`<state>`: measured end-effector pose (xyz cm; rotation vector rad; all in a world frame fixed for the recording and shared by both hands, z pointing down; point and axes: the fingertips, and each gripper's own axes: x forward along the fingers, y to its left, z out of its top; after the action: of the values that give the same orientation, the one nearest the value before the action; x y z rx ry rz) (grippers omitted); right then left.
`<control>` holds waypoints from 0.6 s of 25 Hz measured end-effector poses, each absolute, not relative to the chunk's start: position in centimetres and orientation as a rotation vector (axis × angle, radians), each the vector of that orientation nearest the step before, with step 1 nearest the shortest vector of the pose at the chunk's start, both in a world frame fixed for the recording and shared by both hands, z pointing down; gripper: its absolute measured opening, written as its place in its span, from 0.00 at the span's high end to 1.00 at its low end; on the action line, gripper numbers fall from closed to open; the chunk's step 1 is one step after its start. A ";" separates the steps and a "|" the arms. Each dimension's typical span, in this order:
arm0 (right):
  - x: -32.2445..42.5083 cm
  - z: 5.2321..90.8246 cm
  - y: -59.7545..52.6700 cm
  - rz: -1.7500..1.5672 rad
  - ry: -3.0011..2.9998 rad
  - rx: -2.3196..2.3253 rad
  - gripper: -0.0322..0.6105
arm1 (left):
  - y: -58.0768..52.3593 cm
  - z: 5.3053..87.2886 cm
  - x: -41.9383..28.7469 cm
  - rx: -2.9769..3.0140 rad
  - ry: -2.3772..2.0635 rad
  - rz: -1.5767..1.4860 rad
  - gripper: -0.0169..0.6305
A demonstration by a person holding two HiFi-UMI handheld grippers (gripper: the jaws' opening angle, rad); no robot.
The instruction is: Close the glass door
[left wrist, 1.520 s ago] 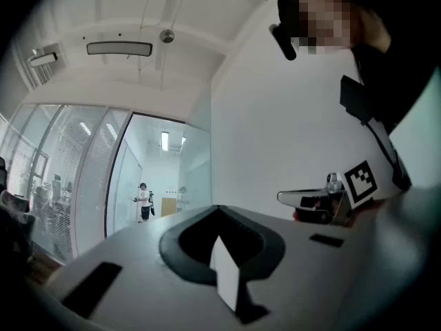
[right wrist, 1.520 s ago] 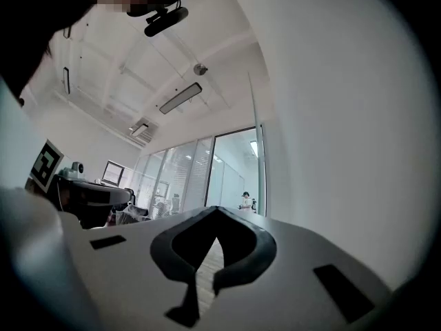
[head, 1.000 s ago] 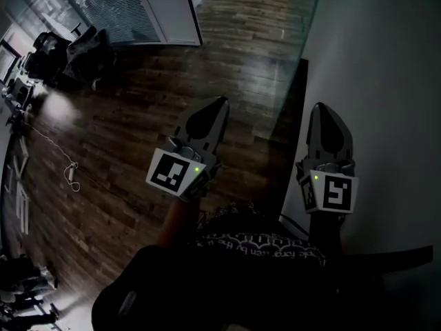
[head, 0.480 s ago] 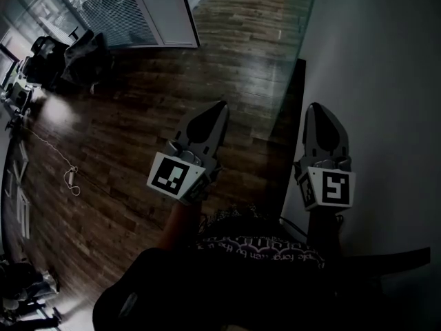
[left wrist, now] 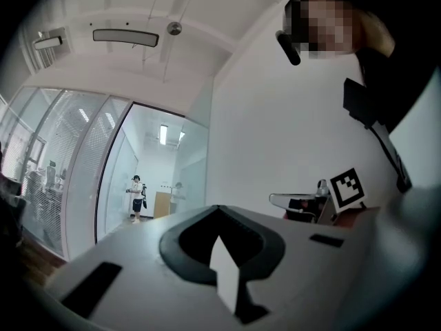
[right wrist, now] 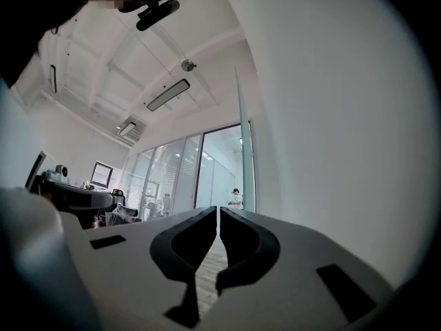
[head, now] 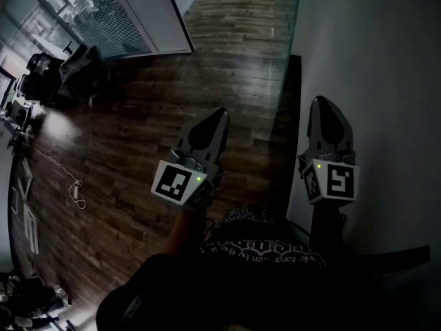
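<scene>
The glass door (head: 289,33) stands upper centre-right, swung back near the white wall (head: 379,61). It is likely heavy, rigid, slick and breakable, and best pushed flat near its free edge; no handle shows. The left tool (head: 217,116) and right tool (head: 322,104) are closed, empty and apart from it.

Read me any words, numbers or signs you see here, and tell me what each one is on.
White lettering on the person's dark garment: upside down, too blurred to read.
Left tool's marker cube: square pattern, no words.
Right tool's marker cube: the same.
No other text is visible.
</scene>
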<state>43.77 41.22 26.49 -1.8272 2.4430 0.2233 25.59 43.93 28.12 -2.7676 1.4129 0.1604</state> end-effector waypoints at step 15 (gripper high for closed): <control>43.7 29.1 34.0 0.184 2.400 -1.996 0.95 | 34.2 28.3 22.7 -2.803 1.301 0.172 0.97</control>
<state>43.71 33.97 29.11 -1.9964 2.3996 0.1841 22.65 34.22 28.28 -2.8028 1.3007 0.1722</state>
